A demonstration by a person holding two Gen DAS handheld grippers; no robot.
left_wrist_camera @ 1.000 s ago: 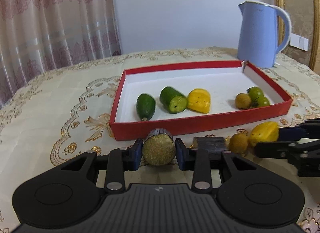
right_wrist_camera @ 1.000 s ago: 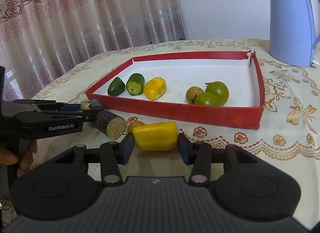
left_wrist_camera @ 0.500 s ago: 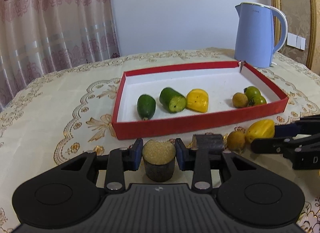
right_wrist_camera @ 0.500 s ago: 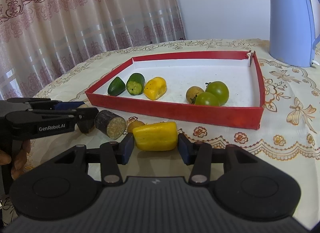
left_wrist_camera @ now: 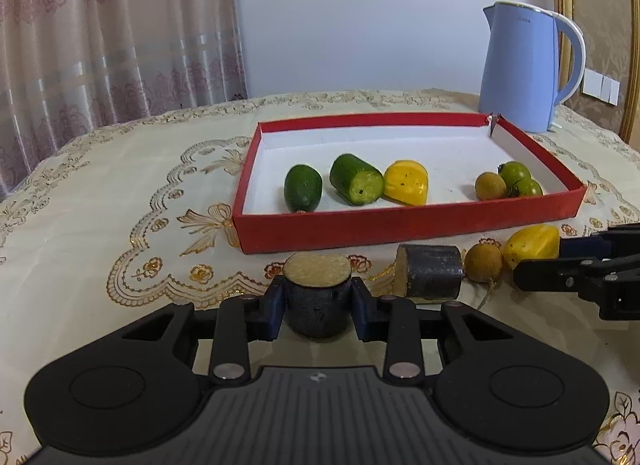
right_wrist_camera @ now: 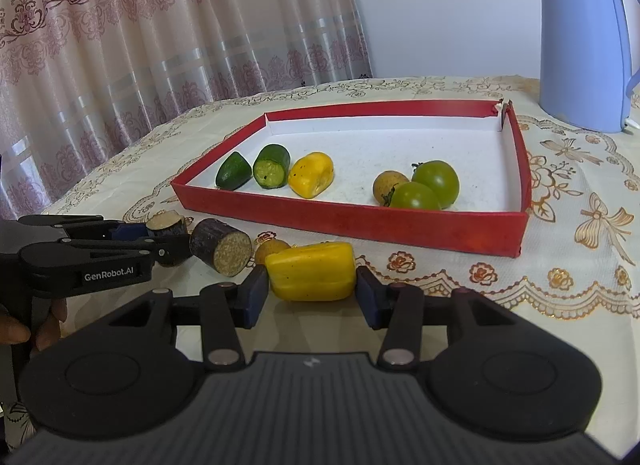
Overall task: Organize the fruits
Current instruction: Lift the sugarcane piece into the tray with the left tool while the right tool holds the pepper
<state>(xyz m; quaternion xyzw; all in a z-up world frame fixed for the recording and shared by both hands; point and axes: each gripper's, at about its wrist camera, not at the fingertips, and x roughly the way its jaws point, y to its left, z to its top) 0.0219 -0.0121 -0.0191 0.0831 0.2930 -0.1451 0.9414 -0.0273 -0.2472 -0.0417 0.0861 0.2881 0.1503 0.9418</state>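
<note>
My left gripper (left_wrist_camera: pixel 318 311) is shut on a dark sugarcane piece (left_wrist_camera: pixel 317 299), held upright with its pale cut face up, in front of the red tray (left_wrist_camera: pixel 400 223). My right gripper (right_wrist_camera: pixel 312 291) is shut on a yellow pepper piece (right_wrist_camera: pixel 312 271), seen also in the left wrist view (left_wrist_camera: pixel 532 241). A second sugarcane piece (left_wrist_camera: pixel 430 271) and a brown longan (left_wrist_camera: pixel 483 263) lie on the cloth between the grippers. The tray (right_wrist_camera: pixel 352 221) holds two cucumber pieces (left_wrist_camera: pixel 303 188), a yellow pepper piece (left_wrist_camera: pixel 406 182), a longan (left_wrist_camera: pixel 490 186) and two green tomatoes (left_wrist_camera: pixel 520 181).
A blue kettle (left_wrist_camera: pixel 520 69) stands behind the tray's far right corner, seen also in the right wrist view (right_wrist_camera: pixel 580 41). A patterned cream tablecloth (left_wrist_camera: pixel 120 205) covers the table. Curtains hang behind on the left.
My left gripper has tilted the sugarcane piece from lying end-on to upright, cut face up, and lifted slightly. My right gripper with the yellow pepper has stayed put.
</note>
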